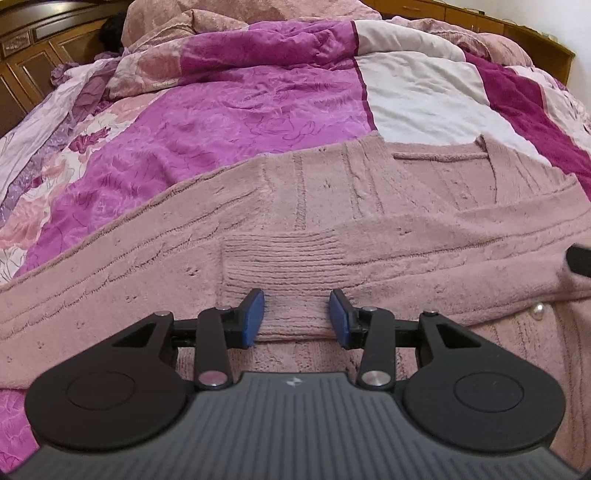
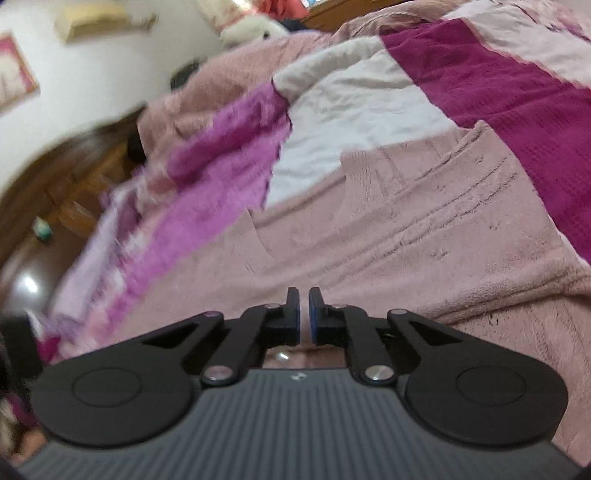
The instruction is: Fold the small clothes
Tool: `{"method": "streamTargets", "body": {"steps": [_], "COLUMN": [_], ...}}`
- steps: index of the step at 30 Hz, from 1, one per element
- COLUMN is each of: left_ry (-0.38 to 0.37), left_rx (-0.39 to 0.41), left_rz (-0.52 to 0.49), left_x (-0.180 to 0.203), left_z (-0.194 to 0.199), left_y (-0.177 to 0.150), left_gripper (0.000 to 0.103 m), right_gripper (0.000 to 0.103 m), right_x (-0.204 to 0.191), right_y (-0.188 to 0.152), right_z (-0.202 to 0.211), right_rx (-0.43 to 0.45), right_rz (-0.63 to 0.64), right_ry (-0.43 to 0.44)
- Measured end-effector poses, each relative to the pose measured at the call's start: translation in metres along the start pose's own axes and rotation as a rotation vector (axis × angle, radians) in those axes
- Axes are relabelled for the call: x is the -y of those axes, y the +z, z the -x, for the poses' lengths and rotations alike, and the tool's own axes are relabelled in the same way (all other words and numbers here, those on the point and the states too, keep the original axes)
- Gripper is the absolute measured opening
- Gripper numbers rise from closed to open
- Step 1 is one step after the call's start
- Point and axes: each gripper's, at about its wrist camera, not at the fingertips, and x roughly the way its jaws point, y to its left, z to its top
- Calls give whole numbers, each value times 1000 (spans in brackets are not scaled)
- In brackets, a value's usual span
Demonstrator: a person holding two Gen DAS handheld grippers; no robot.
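Observation:
A pink knitted cardigan [image 1: 332,206] lies spread on the bed, its sleeves folded across the body. My left gripper [image 1: 297,317] is open, its blue pads [image 1: 255,314] on either side of a sleeve's ribbed cuff [image 1: 280,258], just above the fabric. The cardigan also fills the right wrist view [image 2: 406,229], which is blurred. My right gripper [image 2: 303,314] hovers over the cardigan with its jaws almost together and nothing visible between them. A dark part of the right gripper shows at the right edge of the left wrist view [image 1: 580,260]. A pearl button [image 1: 537,310] sits near it.
The cardigan lies on a quilt of magenta [image 1: 229,122], white [image 1: 424,99] and floral patches. A rumpled pink blanket [image 1: 229,22] is heaped at the far end. Wooden cabinets [image 1: 33,62] stand beyond the bed at left.

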Motion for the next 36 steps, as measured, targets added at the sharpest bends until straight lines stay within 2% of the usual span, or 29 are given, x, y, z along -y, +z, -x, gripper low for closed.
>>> {"method": "streamTargets", "body": {"steps": [2, 7, 9, 11, 12, 13, 15, 23, 27, 32, 36], "left_ry": [6, 7, 11, 23, 33, 44, 64, 163, 201, 189, 76], "left_rx": [6, 6, 7, 15, 21, 28, 33, 37, 31, 43, 47], "left_rz": [-6, 9, 30, 51, 63, 79, 117, 325, 450, 665, 864], "left_x": [2, -2, -7, -13, -18, -24, -37, -110, -147, -181, -202], "left_z": [0, 8, 17, 27, 33, 39, 50, 78, 82, 77, 66], "left_y": [-2, -3, -2, -1, -1, -2, -3, -16, -31, -55, -77], "left_gripper": [48, 48, 48, 48, 48, 48, 49, 59, 68, 71, 71], "right_gripper": [6, 6, 11, 30, 49, 62, 62, 62, 62, 62, 62], "right_x": [2, 11, 13, 12, 10, 9, 5, 1, 1, -1, -1], "right_y": [-10, -19, -17, -15, -15, -14, -16, -22, -30, -41, -47], "right_z": [-16, -12, -6, 1, 5, 10, 20, 50, 62, 69, 70], "right_rx": [-79, -26, -27, -18, -8, 7, 41, 42, 43, 42, 48], "right_rz": [30, -11, -18, 7, 20, 29, 55, 132, 170, 217, 221], "right_ry": [-49, -17, -2, 7, 11, 11, 5, -15, -41, -92, -125]}}
